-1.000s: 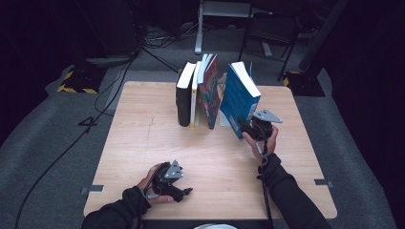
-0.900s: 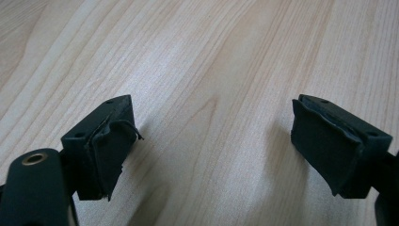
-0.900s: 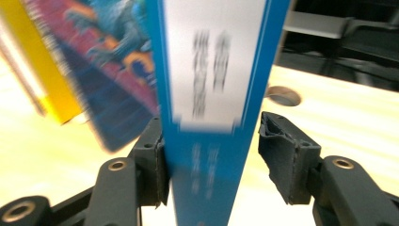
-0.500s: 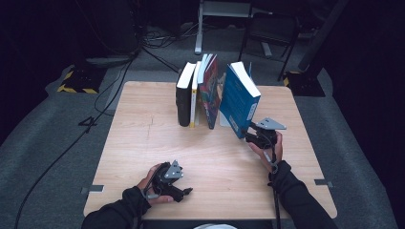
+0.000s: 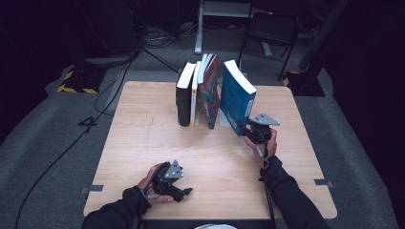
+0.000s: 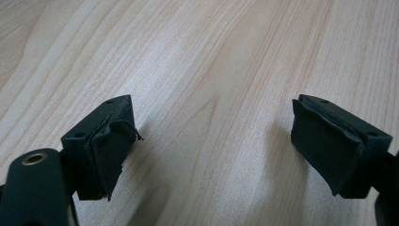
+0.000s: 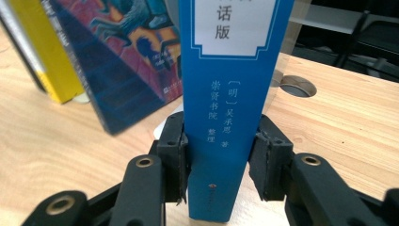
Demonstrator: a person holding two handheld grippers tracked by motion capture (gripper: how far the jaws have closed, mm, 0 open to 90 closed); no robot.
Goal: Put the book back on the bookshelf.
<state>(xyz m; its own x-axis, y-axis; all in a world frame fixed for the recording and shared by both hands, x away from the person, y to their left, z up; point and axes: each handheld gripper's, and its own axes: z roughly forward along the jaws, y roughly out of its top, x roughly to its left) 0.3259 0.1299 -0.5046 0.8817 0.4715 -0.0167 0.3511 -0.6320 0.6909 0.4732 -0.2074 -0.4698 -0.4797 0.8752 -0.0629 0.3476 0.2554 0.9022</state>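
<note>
My right tongs (image 7: 219, 162) had just been closing, and their pads now stood against both covers at the foot of the blue book (image 7: 230, 94), spine toward me; I judged this a grip taken, though the right pad's contact looked light. Compared with a second ago, the right hand had edged slightly to the right along the worktop (image 5: 143, 143), and the book's lean was unchanged. That book stood at the right end of the row, tilted left against the illustrated book (image 5: 210, 93), with the yellow book (image 5: 194, 98) and black book (image 5: 184, 98) beyond. My left tongs (image 6: 207, 150) lay open over bare wood, gripping nothing. In my judgement, the book was ready to be drawn out.
</note>
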